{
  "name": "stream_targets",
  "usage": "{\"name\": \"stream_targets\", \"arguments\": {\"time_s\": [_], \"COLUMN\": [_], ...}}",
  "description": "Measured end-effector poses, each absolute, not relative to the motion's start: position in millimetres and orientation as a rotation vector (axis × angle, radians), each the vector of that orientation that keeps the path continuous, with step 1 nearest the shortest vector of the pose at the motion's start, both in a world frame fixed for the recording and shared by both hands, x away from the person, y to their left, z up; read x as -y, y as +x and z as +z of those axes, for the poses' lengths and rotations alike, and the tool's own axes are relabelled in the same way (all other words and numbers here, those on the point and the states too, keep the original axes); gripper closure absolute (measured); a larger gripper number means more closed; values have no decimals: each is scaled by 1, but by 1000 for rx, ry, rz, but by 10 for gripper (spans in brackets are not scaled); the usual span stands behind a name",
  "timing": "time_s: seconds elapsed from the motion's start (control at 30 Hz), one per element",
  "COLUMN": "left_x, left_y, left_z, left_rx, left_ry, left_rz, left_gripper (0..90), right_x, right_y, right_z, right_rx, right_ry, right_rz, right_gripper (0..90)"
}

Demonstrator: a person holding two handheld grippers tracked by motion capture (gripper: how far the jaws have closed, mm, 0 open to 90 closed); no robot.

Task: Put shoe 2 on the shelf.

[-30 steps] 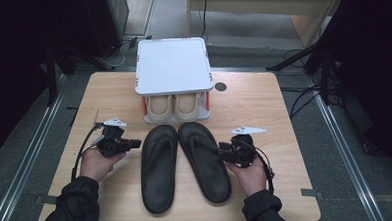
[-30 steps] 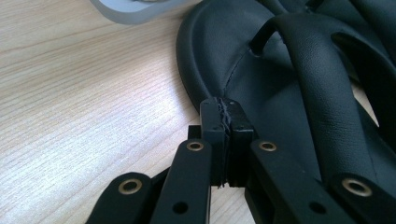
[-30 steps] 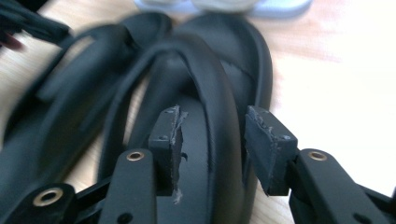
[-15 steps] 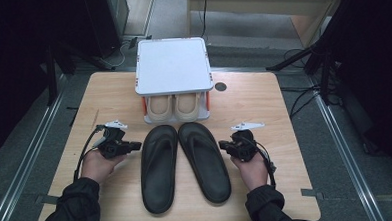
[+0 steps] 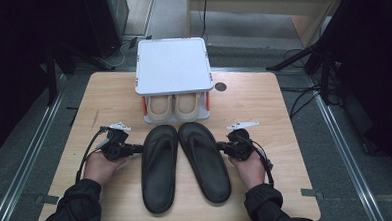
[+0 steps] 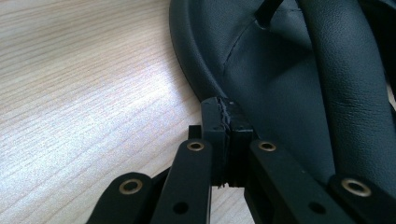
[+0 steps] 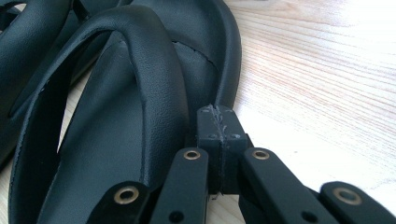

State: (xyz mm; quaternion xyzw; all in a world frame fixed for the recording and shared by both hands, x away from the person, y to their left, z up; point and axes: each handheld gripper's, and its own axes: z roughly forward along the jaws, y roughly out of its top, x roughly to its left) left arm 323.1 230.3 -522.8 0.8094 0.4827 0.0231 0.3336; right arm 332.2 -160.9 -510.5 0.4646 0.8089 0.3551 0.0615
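**Both claws closed beside the black flip-flops**

Two black flip-flops lie side by side on the wooden table (image 5: 274,107), toes toward a white shoe rack (image 5: 172,66). The left gripper (image 5: 135,149), jaws together, meets the left flip-flop (image 5: 159,167) at its outer rim. The right gripper (image 5: 219,147) has just closed, empty it seems, against the right flip-flop (image 5: 204,160).

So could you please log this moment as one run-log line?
left hand-held gripper: shut, at left black sandal edge | right hand-held gripper: shut, at right black sandal edge | beige shoes: in rack
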Motion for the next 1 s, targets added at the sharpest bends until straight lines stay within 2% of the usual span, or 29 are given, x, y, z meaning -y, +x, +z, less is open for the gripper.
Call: {"name": "stream_targets", "arguments": {"time_s": [0.83, 0.93, 1.0], "left_x": [-209, -210, -213], "left_y": [303, 304, 306], "left_z": [-520, -519, -515], "left_rx": [-1205, -1230, -1231], "left_ry": [2166, 2148, 2128], "left_rz": [12, 35, 55], "left_gripper": [897, 820, 821], "right_x": [162, 162, 161], "right_y": [333, 333, 333], "right_z": [-512, -511, -509], "right_rx": [-2451, -2446, -2443], "right_ry": [1418, 1403, 1383], "right_rz": [1099, 1087, 1059], "right_gripper": [900, 900, 900]}}
